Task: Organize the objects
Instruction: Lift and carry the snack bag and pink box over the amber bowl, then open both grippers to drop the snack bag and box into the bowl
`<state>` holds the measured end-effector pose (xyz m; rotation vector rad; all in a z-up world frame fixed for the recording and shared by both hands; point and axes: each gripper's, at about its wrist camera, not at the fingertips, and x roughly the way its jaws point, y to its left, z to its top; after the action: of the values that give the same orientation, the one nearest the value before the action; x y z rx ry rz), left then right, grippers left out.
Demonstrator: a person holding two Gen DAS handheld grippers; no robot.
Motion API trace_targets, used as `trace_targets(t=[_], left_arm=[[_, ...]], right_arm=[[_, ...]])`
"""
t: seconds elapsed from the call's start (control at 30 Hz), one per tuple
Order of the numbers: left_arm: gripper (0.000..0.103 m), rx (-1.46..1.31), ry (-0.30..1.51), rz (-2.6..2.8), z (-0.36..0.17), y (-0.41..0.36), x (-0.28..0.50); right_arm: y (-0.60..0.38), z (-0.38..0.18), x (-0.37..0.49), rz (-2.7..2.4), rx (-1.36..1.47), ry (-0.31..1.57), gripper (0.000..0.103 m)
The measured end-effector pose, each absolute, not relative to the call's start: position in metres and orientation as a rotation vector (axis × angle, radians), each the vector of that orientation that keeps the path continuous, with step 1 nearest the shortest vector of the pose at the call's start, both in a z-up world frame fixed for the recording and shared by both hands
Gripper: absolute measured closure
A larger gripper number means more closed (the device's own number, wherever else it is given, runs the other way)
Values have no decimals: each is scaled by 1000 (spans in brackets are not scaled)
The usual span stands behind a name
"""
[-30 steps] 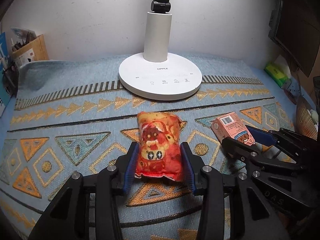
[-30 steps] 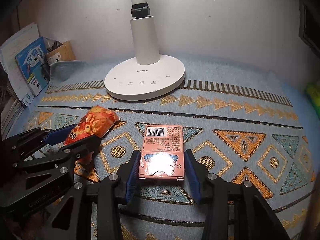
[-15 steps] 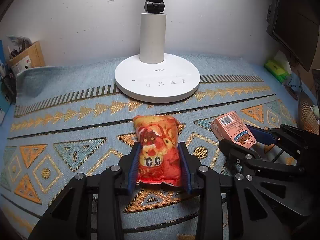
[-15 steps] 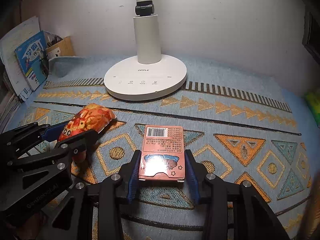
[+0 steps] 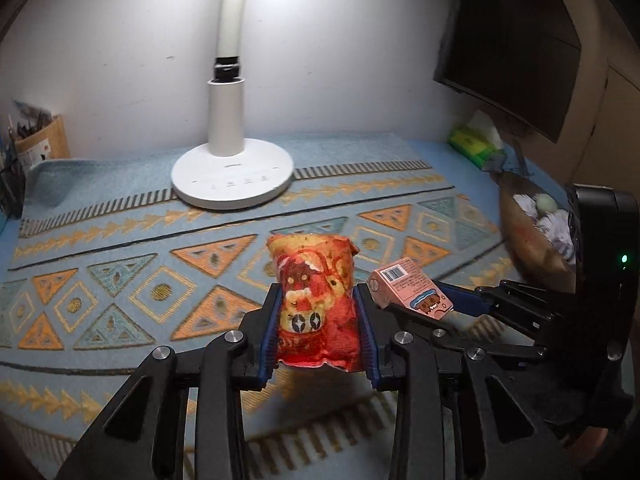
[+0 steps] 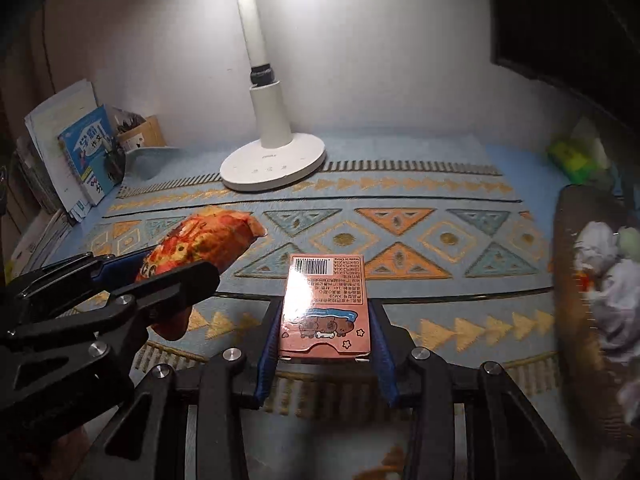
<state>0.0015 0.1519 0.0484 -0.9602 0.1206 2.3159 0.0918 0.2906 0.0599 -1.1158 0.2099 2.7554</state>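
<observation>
Left gripper point(image 5: 319, 334) clamping snack bag point(image 5: 316, 304), right gripper point(image 6: 325, 334) clamping pink box point(image 6: 326, 304), basket point(image 6: 580, 300) blurred, cropped.

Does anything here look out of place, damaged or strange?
Mostly no. The left gripper squeezes the red snack bag, the right gripper holds the pink box. Only the mat is rumpled at its far left corner.

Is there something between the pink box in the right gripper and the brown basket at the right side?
Nothing visible. The right gripper holds the pink box above the patterned mat. Between it and the brown basket only bare mat shows. The left gripper with the snack bag is on the other side.
</observation>
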Motion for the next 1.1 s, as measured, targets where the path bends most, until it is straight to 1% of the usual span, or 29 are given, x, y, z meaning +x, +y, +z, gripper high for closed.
trace_targets(t=[0.1, 0.2, 0.27, 0.33, 0.43, 0.53, 0.7, 0.73, 0.77, 0.83, 0.87, 0.97, 1.1], left_arm=[[72, -909, 82, 2272, 69, 169, 27], [72, -826, 13, 2216, 99, 188, 48], [72, -775, -1, 2181, 119, 208, 61], [72, -734, 16, 2153, 134, 232, 71], [72, -678, 39, 2128, 145, 271, 81], [72, -690, 22, 2122, 145, 308, 79], [72, -669, 46, 2096, 142, 349, 82], [72, -665, 55, 2093, 141, 355, 83], [71, -659, 68, 2095, 139, 360, 83], [61, -679, 133, 2125, 131, 373, 81], [60, -711, 163, 2143, 126, 377, 79], [60, -802, 178, 2091, 110, 373, 74], [59, -787, 173, 2115, 104, 341, 80]], right_arm=[[315, 97, 124, 2712, -1012, 216, 63], [348, 133, 165, 2688, -857, 284, 63], [372, 153, 192, 2638, -750, 319, 63], [399, 163, 215, 2554, -687, 360, 63], [438, 160, 239, 2478, -668, 470, 63], [457, 156, 246, 2454, -683, 508, 63], [459, 155, 244, 2450, -654, 459, 62], [461, 150, 240, 2440, -671, 447, 59], [465, 145, 235, 2422, -714, 443, 59], [471, 135, 231, 2423, -776, 475, 59], [472, 133, 234, 2412, -786, 490, 59], [464, 134, 241, 2429, -750, 493, 59], [437, 147, 237, 2496, -716, 447, 59]])
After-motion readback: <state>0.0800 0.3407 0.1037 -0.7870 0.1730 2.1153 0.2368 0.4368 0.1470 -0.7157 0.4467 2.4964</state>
